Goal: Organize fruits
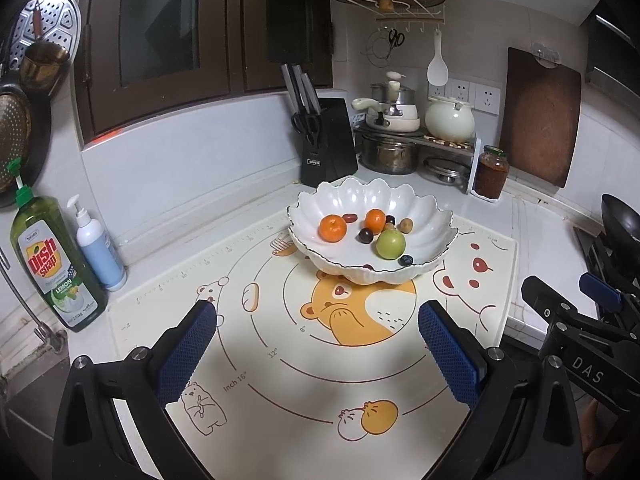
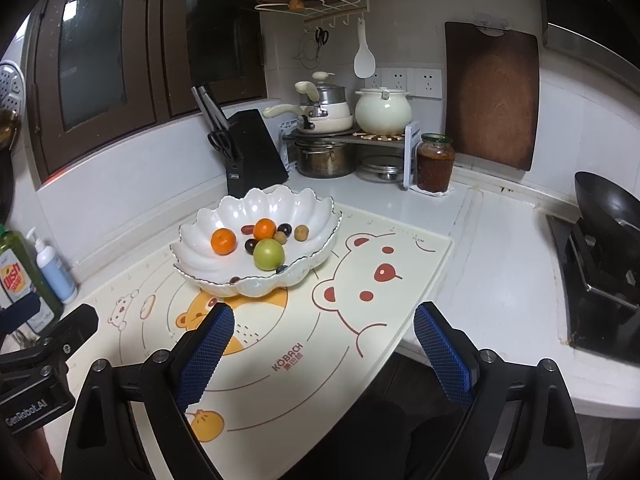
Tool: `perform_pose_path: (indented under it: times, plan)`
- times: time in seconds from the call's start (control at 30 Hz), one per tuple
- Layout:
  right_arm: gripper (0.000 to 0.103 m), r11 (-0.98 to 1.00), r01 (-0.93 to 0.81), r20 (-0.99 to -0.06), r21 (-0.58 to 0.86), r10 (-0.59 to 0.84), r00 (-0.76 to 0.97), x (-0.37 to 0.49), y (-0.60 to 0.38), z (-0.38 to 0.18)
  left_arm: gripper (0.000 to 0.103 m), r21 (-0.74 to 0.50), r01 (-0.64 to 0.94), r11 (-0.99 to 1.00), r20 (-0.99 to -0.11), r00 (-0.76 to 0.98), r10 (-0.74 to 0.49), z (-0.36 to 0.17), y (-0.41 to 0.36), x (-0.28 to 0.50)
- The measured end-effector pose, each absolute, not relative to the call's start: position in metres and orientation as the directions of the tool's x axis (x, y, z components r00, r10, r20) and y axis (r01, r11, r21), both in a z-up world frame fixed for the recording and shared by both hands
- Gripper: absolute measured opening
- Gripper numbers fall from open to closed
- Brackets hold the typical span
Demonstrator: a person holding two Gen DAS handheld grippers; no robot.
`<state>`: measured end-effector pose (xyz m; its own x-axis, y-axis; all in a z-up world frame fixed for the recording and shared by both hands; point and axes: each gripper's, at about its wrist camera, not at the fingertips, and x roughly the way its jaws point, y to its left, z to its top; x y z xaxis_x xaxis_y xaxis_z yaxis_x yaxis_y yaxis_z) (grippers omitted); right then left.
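While both grippers hang over the mat with nothing in them, the fruit all sits in one place, the bowl.

Left wrist view: the left gripper [image 1: 318, 344] has its jaws wide apart and empty, above the mat [image 1: 280, 360] on the desk. The bowl [image 1: 420, 204] stands ahead of the jaws and a little right of their midline, well apart from them. Inside lie two oranges [image 1: 333, 228], a green fruit [image 1: 391, 243] nearest the jaws, a few dark grapes [image 1: 365, 235], a blueberry [image 1: 407, 260] by the near rim and a small tan fruit [image 1: 406, 225] at the back. The right gripper [image 1: 576, 320] shows at the right edge.

Right wrist view: the right gripper [image 2: 324, 346] also has its jaws apart and holds nothing. From here the bowl [image 2: 288, 204] lies ahead and left of the jaws, and the green fruit [image 2: 269, 255] sits just behind the near rim. Part of the left gripper [image 2: 48, 344] shows at the left edge.

Neither gripper looks clearly nearer to the bowl. No fruit is left on the mat, so the sorting looks done or nearly so. The fruits are round, with no long axis to line up on; any reach would go forward over the scalloped near rim, which the lower finger could catch.
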<state>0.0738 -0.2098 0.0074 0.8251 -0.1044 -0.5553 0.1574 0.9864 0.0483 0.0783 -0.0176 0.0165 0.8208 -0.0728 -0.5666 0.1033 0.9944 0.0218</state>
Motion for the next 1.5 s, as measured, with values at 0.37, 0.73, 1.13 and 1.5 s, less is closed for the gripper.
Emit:
perform_pose_path:
  times: [0.37,0.73,1.13,1.5]
  plan:
    - [0.092,0.986,0.156,-0.558,0.05,-0.102,0.824,0.0741,-0.2101,0.0065,0.103,0.021,0.105,0.994,-0.567,0.82,-0.074,0.0163,-0.0179,0.0786]
    - [0.092,0.986,0.158,-0.554,0.052,-0.103,0.826,0.0746,-0.2114,0.0076,0.102,0.015,0.105,0.994,-0.565,0.821,-0.078,0.0164,-0.0173,0.0775]
    - [0.092,0.986,0.157,-0.554,0.052,-0.102,0.826,0.0747,-0.2127,0.0079,0.102,0.02,0.109,0.994,-0.566,0.82,-0.079,0.0178,-0.0177,0.0775]
    - [0.092,0.986,0.159,-0.554,0.053,-0.103,0.826,0.0754,-0.2123,0.0076,0.102,0.022,0.113,0.993,-0.568,0.819,-0.08,0.0185,-0.0189,0.0783]
